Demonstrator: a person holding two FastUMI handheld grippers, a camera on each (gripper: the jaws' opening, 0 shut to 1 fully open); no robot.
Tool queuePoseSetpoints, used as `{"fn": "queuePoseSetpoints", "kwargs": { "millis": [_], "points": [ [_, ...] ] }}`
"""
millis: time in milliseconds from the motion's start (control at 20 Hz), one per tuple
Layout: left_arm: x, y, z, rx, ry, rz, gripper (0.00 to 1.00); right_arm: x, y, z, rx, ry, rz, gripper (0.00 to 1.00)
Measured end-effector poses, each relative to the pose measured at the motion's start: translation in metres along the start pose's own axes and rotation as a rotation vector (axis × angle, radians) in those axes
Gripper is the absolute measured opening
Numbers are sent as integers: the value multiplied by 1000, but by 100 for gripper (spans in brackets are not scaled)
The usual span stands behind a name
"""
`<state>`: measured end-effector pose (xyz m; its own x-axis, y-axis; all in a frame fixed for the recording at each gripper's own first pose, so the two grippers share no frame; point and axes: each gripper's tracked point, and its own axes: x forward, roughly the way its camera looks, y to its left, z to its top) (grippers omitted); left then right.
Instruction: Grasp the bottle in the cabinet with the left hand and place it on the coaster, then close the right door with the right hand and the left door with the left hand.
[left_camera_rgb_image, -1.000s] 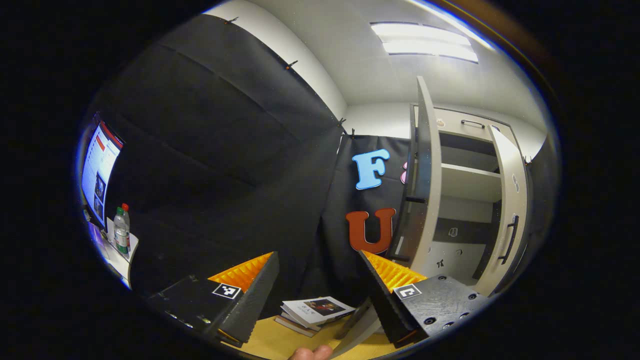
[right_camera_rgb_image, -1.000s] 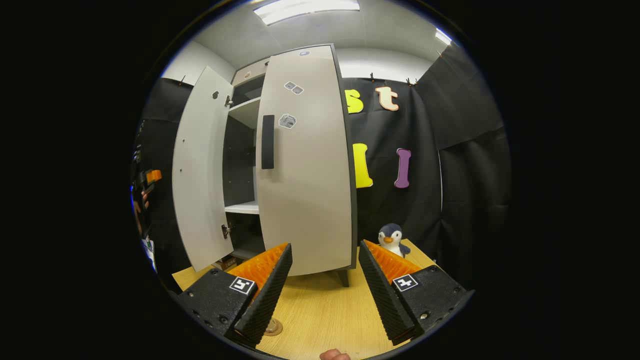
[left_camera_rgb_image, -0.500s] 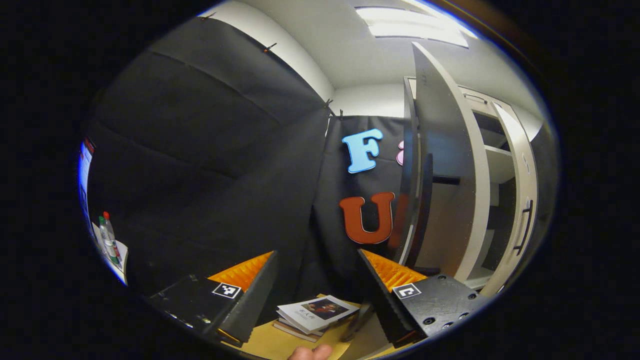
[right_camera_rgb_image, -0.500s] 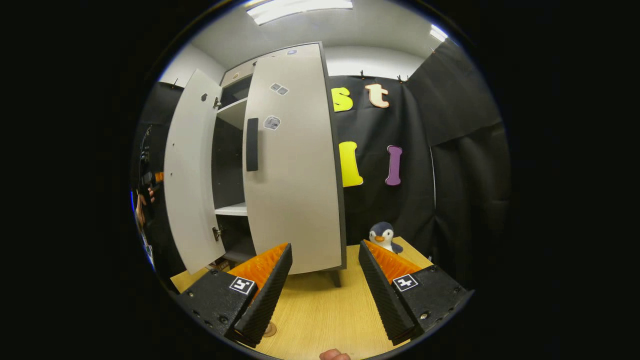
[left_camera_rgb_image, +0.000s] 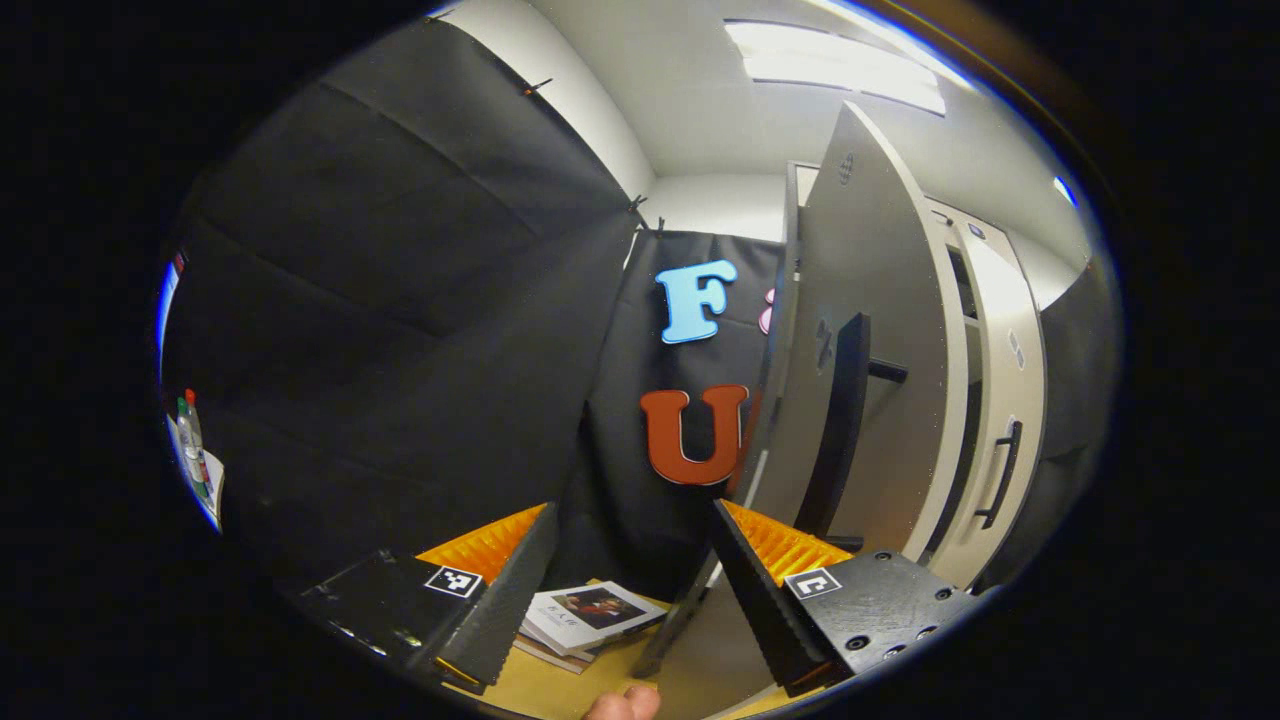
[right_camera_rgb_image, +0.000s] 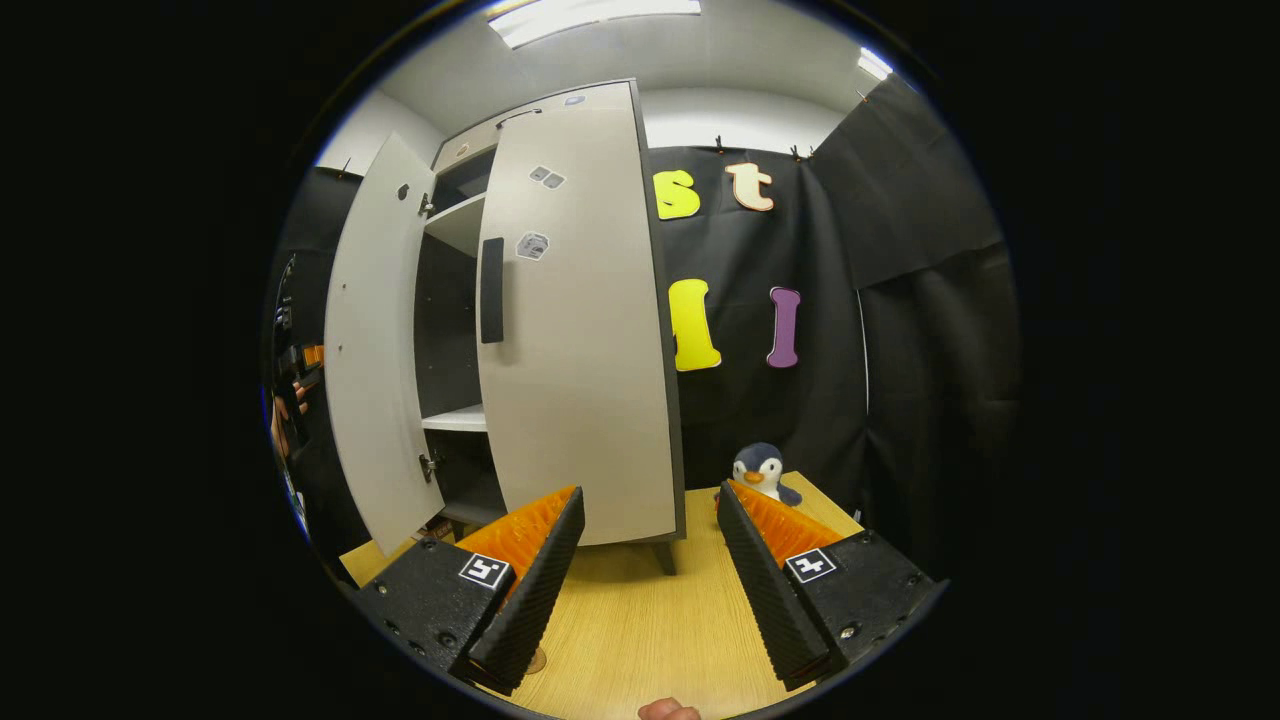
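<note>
In the left gripper view the grey outer face of the cabinet's left door (left_camera_rgb_image: 880, 300) stands half open, with its black handle (left_camera_rgb_image: 838, 430) just above my right finger. My left gripper (left_camera_rgb_image: 632, 515) is open and empty, close to that door's lower edge; I cannot tell if it touches. Beyond it the right door (left_camera_rgb_image: 1000, 380) is almost flush. In the right gripper view the right door (right_camera_rgb_image: 580, 330) is nearly shut and the left door (right_camera_rgb_image: 375, 350) hangs open. My right gripper (right_camera_rgb_image: 650, 497) is open and empty above the table. A small brown coaster (right_camera_rgb_image: 537, 659) peeks out by its left finger.
A stack of books (left_camera_rgb_image: 590, 612) lies on the yellow table (right_camera_rgb_image: 640, 620) left of the cabinet. A penguin toy (right_camera_rgb_image: 760, 470) sits at the table's back right. Two bottles (left_camera_rgb_image: 190, 440) stand on a ledge far left. A hand with the other gripper (right_camera_rgb_image: 290, 385) shows behind the left door.
The left door has swung towards shut, and the left gripper view has come round from its edge to its outer face. The right door has closed a little further; the right gripper barely moved.
</note>
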<state>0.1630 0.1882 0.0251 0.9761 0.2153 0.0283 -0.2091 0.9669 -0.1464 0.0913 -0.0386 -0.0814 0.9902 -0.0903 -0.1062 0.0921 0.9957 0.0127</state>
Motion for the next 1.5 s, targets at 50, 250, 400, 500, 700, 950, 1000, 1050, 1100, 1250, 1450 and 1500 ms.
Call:
{"fn": "queuePoseSetpoints", "kwargs": {
  "millis": [50, 250, 400, 500, 700, 950, 1000, 1050, 1100, 1250, 1450, 1500],
  "points": [
    [-2, -13, -1, 8, -1, -22, 99, -1, 0, 0, -3, 0, -1, 83],
    [1, -60, -2, 29, -15, -118, 99, -11, -9, -3, 6, 5, -30, 82],
    [6, -92, -7, 29, -12, -184, 94, -20, -23, -3, 5, 0, -80, 82],
    [12, -107, -14, 27, -8, -219, 90, -24, -28, -1, 3, -8, -103, 82],
    [13, -108, -17, 3, -3, -204, 90, -34, -42, 4, 17, -27, -148, 82],
    [3, -93, -17, -28, 14, -186, 99, -46, -49, 11, 57, -35, -154, 82],
    [-2, -87, -18, -19, 19, -175, 99, -46, -49, 13, 56, -41, -154, 82],
    [-8, -83, -20, -6, 31, -163, 95, -47, -49, 14, 54, -45, -152, 82],
    [-14, -79, -20, 8, 36, -148, 95, -47, -48, 15, 54, -45, -149, 82],
    [-38, -75, -24, 21, 43, -121, 99, -41, -38, 16, 62, -37, -121, 82],
    [-71, -90, -51, 2, 94, -153, 99, -37, -21, 14, 56, -25, -76, 82],
    [-79, -91, -57, 2, 98, -154, 99, -37, -16, 15, 59, -26, -61, 83]
  ]
}}
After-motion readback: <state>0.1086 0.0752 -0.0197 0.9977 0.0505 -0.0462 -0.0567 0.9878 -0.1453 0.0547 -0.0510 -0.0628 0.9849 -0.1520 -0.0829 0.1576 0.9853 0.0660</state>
